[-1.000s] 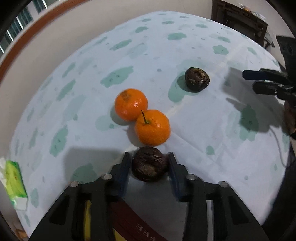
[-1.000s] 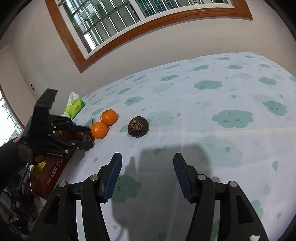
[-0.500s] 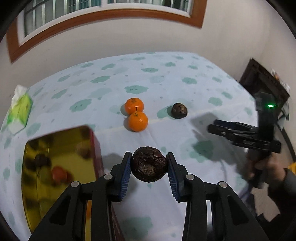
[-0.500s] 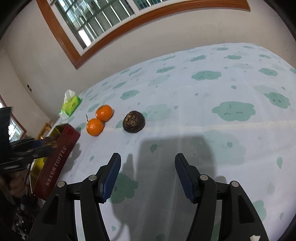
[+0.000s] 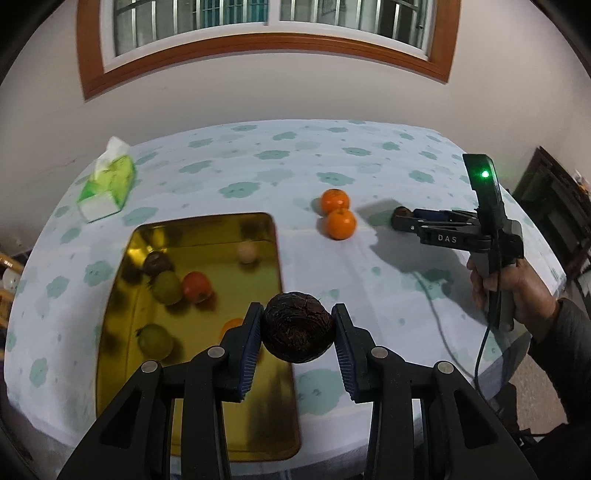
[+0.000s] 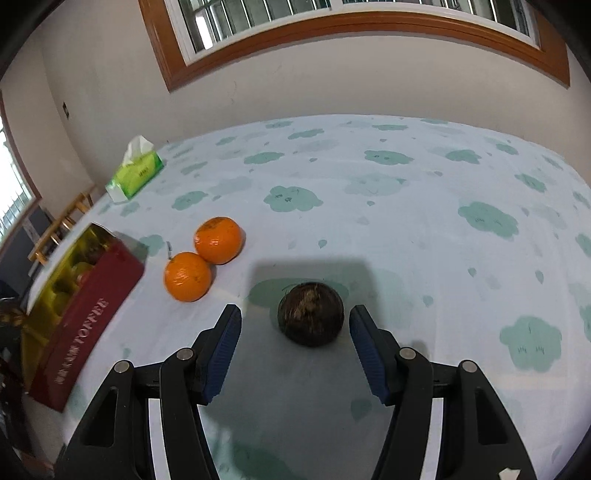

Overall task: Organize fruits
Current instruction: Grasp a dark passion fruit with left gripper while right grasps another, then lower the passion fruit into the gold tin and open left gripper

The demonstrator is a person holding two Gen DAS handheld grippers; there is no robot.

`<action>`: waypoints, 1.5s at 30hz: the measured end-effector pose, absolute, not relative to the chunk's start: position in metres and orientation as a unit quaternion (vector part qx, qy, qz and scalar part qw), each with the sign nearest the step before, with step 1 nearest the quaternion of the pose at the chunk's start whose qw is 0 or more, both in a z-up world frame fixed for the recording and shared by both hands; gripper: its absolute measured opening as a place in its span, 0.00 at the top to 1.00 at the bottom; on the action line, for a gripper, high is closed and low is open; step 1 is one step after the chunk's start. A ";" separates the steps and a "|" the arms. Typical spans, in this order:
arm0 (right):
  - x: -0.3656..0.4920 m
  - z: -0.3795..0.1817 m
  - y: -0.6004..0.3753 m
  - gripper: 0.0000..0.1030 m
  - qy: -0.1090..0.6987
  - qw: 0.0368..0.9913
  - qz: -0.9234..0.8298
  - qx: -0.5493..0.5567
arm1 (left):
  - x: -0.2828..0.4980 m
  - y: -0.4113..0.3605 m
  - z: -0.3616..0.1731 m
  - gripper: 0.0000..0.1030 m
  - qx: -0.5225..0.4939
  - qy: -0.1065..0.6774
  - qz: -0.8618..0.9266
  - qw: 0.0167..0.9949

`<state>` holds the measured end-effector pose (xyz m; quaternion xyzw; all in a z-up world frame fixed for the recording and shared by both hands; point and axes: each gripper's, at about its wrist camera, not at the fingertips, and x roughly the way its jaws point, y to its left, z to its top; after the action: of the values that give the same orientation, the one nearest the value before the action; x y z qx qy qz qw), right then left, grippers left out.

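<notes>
The surface (image 6: 424, 229) wears a pale blue-white cloth printed with teal-green cloud shapes. Two bright orange fruits (image 6: 203, 258) lie left of a dark brown, wrinkled fruit (image 6: 311, 318). Both claws are black with blue ribbed pads (image 6: 221, 354). The tin (image 5: 129, 295) is mirror-gold inside and dark red outside with gold "TOFFEE" lettering. At far left, the tissue pack (image 6: 136, 172) is lime green and white. The window frame (image 6: 369, 26) is orange-brown wood.

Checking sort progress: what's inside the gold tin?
Gold tin holds two green fruits, a red one, a dark one, a pale one; an orange one is partly hidden behind the left tool.
</notes>
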<state>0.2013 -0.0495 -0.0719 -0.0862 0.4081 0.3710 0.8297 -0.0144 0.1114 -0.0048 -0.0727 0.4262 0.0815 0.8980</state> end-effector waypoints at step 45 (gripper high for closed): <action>0.137 -0.067 -0.081 0.66 0.398 0.849 0.340 -0.071 | -0.055 0.171 -0.066 0.62 -0.082 0.449 0.176 0.872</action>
<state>0.1375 -0.0810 -0.0669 -0.0709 0.3976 0.3405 0.8491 -0.0554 0.1710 -0.0658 -0.0817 0.4488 0.1762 0.8722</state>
